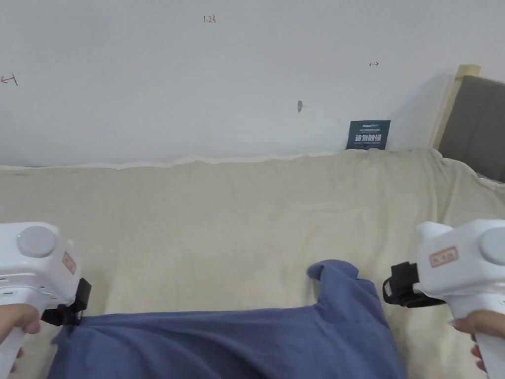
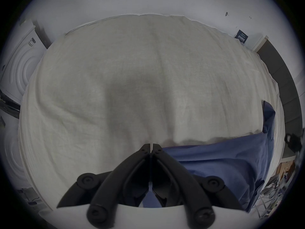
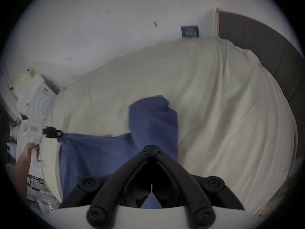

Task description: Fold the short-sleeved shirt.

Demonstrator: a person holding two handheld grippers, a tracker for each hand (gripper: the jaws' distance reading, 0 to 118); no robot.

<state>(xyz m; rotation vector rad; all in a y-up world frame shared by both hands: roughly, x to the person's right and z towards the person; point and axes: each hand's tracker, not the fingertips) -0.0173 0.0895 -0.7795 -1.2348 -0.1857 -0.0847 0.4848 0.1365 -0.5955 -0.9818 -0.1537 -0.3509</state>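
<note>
Head view: even, diffuse illumination, sharp focus, no glare. Both gripper views: circular fisheye frame with dark vignetted corners and straight edges bent toward the rim; exposure dimmer and cooler. Left gripper view: a soft shadow [image 2: 132, 83] lies on the sheet [image 2: 82, 100] beyond the jaw tips. Right gripper view: motion blur smears the blue shirt [image 3: 151, 117] ahead of the jaw tips. The jaws nearest each lens are underexposed.

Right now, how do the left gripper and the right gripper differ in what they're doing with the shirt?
The left gripper meets the blue shirt at its left corner, which is drawn toward it; the right gripper sits beside the raised sleeve, and its contact is unclear. The left gripper sits lower on the bed, the right one higher. Both look shut in their own views.
</note>
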